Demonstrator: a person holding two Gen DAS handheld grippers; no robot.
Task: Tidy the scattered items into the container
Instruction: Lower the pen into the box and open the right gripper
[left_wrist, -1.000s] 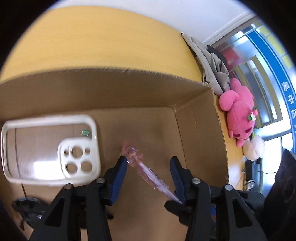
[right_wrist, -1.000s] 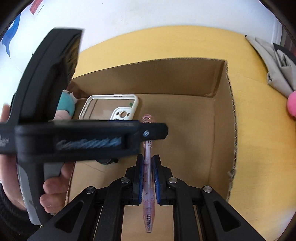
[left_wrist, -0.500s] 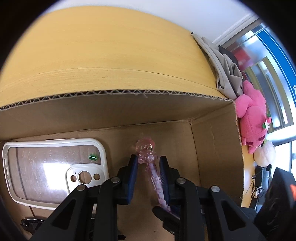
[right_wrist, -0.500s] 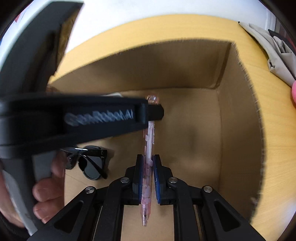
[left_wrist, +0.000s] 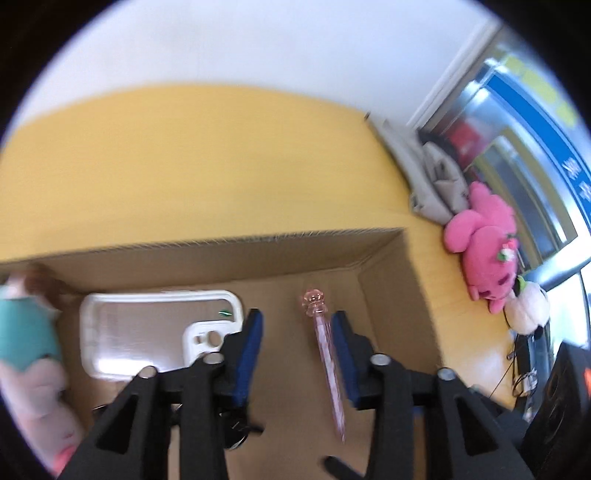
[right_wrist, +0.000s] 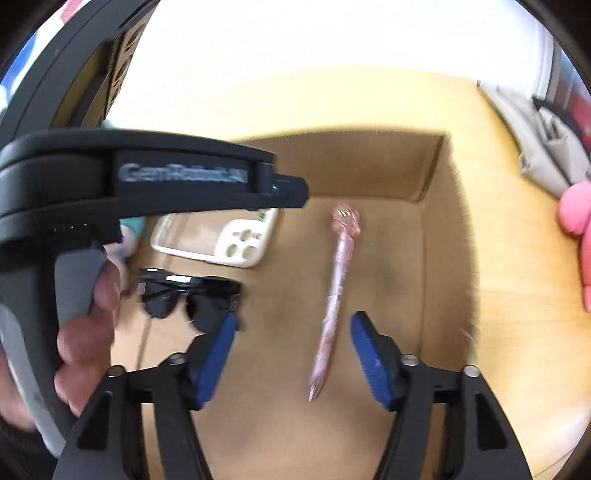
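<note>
Both hand-held grippers, left (left_wrist: 297, 334) and right (right_wrist: 291, 341), are opening, empty, above the dropped pen (right_wrist: 334, 295); next comes fetching another scattered item.

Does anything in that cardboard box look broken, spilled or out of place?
Nothing stands out. The pink pen, white phone case and sunglasses lie flat on the box floor, looking intact, with a soft toy at the left edge. Both grippers' jaws are opening, gripping nothing.

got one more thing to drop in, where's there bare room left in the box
Free: the floor strip between the pink pen and the cardboard box's right wall. Crowded: the left half, where the phone case, sunglasses and a plush toy sit together.
</note>
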